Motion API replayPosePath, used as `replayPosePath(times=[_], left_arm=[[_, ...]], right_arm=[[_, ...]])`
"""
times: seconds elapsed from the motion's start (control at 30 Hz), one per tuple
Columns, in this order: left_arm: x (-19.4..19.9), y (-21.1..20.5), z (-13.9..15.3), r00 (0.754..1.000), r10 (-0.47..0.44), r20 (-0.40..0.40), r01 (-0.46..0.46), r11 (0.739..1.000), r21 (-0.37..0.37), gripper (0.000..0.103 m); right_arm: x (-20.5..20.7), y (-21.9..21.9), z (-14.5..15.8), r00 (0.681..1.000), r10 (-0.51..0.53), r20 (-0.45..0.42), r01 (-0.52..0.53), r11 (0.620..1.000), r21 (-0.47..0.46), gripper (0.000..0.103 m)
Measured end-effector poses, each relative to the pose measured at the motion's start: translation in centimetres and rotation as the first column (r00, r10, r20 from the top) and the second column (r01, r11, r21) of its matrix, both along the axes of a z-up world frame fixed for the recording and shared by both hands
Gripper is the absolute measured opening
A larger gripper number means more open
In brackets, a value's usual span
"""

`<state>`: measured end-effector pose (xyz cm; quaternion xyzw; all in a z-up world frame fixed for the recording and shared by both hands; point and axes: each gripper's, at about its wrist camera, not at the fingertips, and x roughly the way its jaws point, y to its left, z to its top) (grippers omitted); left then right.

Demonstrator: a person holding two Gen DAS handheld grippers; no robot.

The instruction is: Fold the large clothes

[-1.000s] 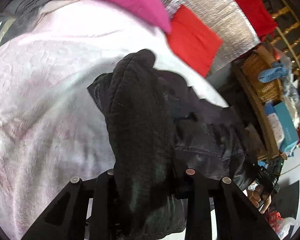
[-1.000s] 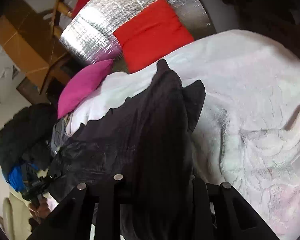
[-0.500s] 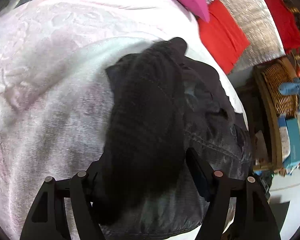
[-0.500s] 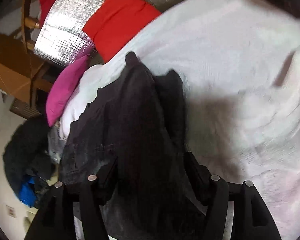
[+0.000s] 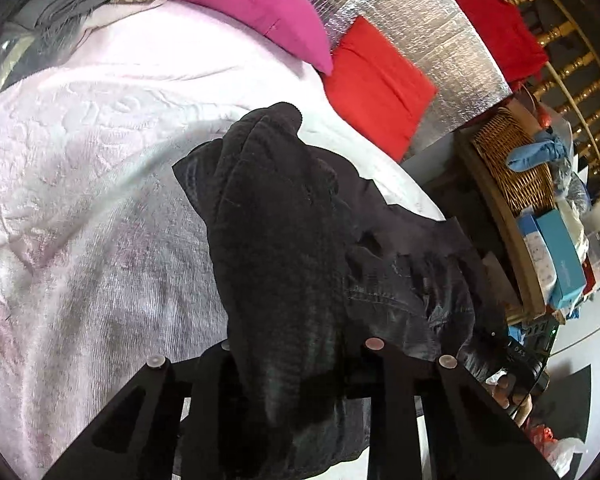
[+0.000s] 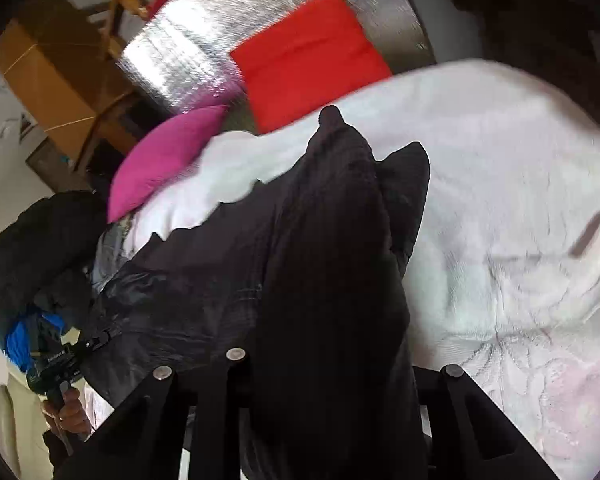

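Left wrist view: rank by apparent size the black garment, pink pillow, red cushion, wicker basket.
1. black garment, though it is nearest the lens, which inflates it
2. pink pillow and red cushion: look alike, not ranked
3. wicker basket

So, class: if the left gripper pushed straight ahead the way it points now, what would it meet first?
The black garment it already grips, bunched ahead of the left gripper; beyond that probably the pink bedspread, though depth is unclear.

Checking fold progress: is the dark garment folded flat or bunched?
Bunched: the dark garment drapes in thick rolls between both grippers over the pink blanket, not flat.
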<state>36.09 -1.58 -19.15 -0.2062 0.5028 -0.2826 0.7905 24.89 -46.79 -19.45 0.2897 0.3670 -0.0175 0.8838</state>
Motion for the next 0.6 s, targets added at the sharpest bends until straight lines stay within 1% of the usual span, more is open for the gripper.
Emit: replayPosePath(times=[0.07,0.13,0.17,0.2,0.23,0.27,0.3,0.33,0.4,0.5,0.57,0.6], left_arm=[[-0.6,0.4,-0.2,1.0,-0.003,-0.009,0.003,1.0,0.016,0.027],[-0.8,1.1,-1.2,0.999,0.006,-0.043,-0.005,0.999,0.038,0.027],[-0.7,1.5,-2.0,0.997,0.013,-0.072,-0.009,0.998,0.056,0.031],[-0.5,1.8,-3.0,0.994,0.021,-0.104,-0.011,0.996,0.093,0.042],[-0.3,2.0,-3.8,0.992,0.029,-0.124,-0.012,0.991,0.136,0.048],[-0.1,2.1,-4.2,0.991,0.035,-0.132,-0.014,0.987,0.157,0.061],[0.0,2.4,-4.4,0.989,0.049,-0.142,-0.024,0.985,0.172,0.075],[0.2,2.7,-4.6,0.985,0.07,-0.156,-0.041,0.982,0.185,0.08],[0.4,3.5,-4.8,0.978,0.085,-0.189,-0.054,0.986,0.161,0.081],[0.2,4.0,-4.9,0.973,0.091,-0.213,-0.062,0.988,0.139,0.081],[-0.1,4.2,-5.1,0.967,0.082,-0.24,-0.056,0.992,0.115,0.081],[-0.4,4.3,-5.0,0.965,0.085,-0.25,-0.06,0.993,0.106,0.081]], right_arm=[[-0.5,0.4,0.2,1.0,0.01,-0.005,-0.01,1.0,-0.013,0.028],[-0.6,-0.2,-1.1,0.999,0.003,-0.053,-0.003,1.0,0.006,0.028],[-0.5,-0.8,-1.9,0.996,-0.002,-0.084,0.004,1.0,0.02,0.029],[-0.4,-1.2,-2.8,0.993,-0.004,-0.117,0.009,0.999,0.041,0.033],[-0.3,-1.8,-3.8,0.989,-0.009,-0.146,0.02,0.997,0.068,0.039],[-0.3,-2.4,-4.7,0.985,-0.018,-0.169,0.035,0.995,0.093,0.053],[-0.3,-2.9,-5.0,0.982,-0.027,-0.187,0.047,0.994,0.103,0.06],[-0.4,-3.2,-4.9,0.979,-0.045,-0.196,0.065,0.993,0.097,0.063],[-0.7,-3.8,-4.2,0.981,-0.065,-0.183,0.082,0.993,0.086,0.064],[-1.7,-4.6,-3.4,0.983,-0.092,-0.157,0.11,0.988,0.11,0.068],[-2.3,-5.0,-3.9,0.983,-0.083,-0.165,0.106,0.985,0.135,0.069],[-2.5,-5.0,-4.1,0.98,-0.079,-0.183,0.105,0.985,0.135,0.069]])
